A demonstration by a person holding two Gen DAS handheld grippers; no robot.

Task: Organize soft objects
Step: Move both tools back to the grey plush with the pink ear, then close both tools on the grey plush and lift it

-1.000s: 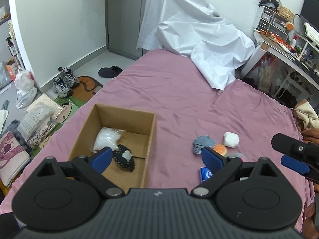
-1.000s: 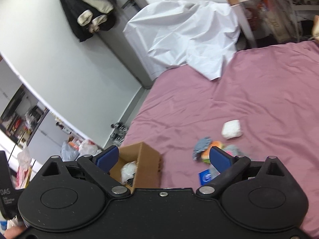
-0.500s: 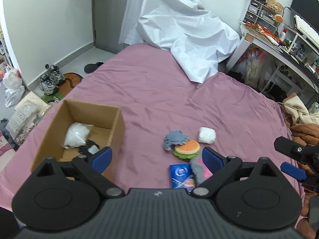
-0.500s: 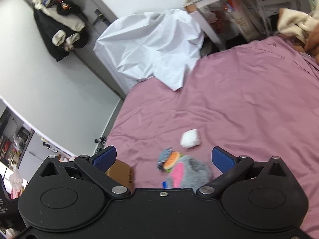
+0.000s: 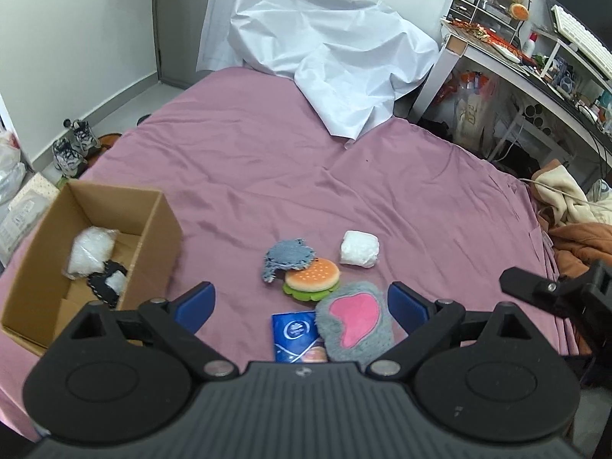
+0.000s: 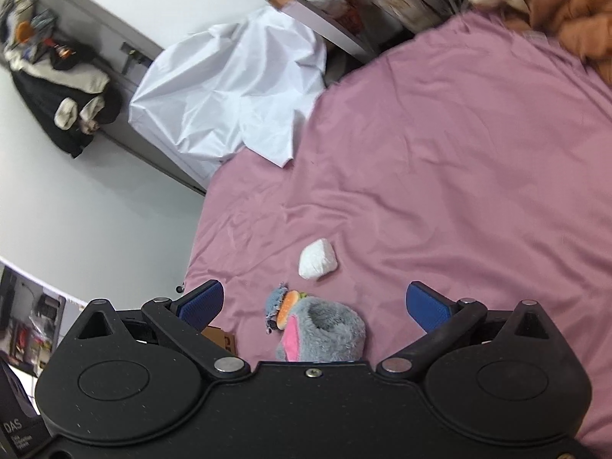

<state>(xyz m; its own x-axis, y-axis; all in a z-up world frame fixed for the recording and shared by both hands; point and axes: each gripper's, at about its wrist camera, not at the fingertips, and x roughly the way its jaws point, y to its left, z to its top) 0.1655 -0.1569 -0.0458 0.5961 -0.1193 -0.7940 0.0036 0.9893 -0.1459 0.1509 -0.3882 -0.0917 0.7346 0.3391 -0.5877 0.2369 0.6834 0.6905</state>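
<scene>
A: What is the biggest thing in view?

B: The bed, under a mauve sheet, with a crumpled white sheet at its far end. On its left part stands an open cardboard box holding a white bag and a dark knitted piece.

A: And the loose soft things?

B: They lie clustered mid-bed, well to the right of the box. The largest is a grey plush slipper with a pink patch; in the left wrist view its long axis runs toward and away from the camera, slightly tilted. Touching its far end is a burger toy, and a blue-grey knitted piece overlaps the burger's far left edge. A white bundle sits just beyond, apart from them. A blue packet lies against the slipper's left side.

A: Where do the jaws stand?

B: The left gripper has its jaws spread wide and empty, with the slipper and packet low between them. The right gripper is spread too, holding nothing; the slipper lies between its jaws, opening upward, with the burger beyond it.
</scene>
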